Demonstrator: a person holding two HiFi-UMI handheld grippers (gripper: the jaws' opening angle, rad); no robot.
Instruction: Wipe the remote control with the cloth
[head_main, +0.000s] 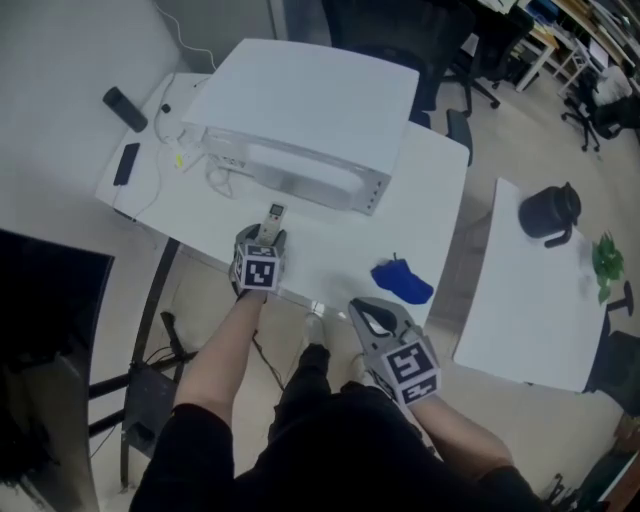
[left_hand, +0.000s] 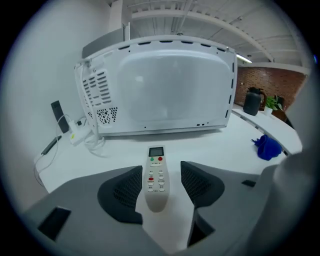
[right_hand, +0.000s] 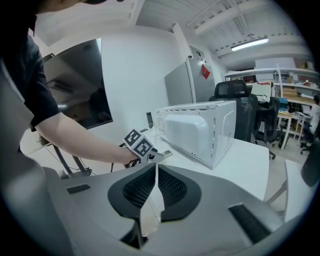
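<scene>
The white remote control (head_main: 274, 220) (left_hand: 156, 178) lies flat on the white table (head_main: 330, 250), in front of the microwave (head_main: 300, 120) (left_hand: 160, 85). My left gripper (head_main: 266, 238) (left_hand: 158, 189) stands open around the remote's near end, with a gap showing on each side between the pads and the remote. A crumpled blue cloth (head_main: 402, 281) (left_hand: 267, 148) rests on the table to the right, apart from both grippers. My right gripper (head_main: 372, 318) (right_hand: 156, 187) is shut with nothing in it, near the table's front edge, just short of the cloth.
Left of the microwave are a white plug with cables (head_main: 175, 150) and two black devices (head_main: 125, 108) (head_main: 126, 163). A second white table (head_main: 540, 330) at the right carries a black kettle (head_main: 550, 212) and a plant (head_main: 606, 258). Office chairs (head_main: 470, 60) stand behind.
</scene>
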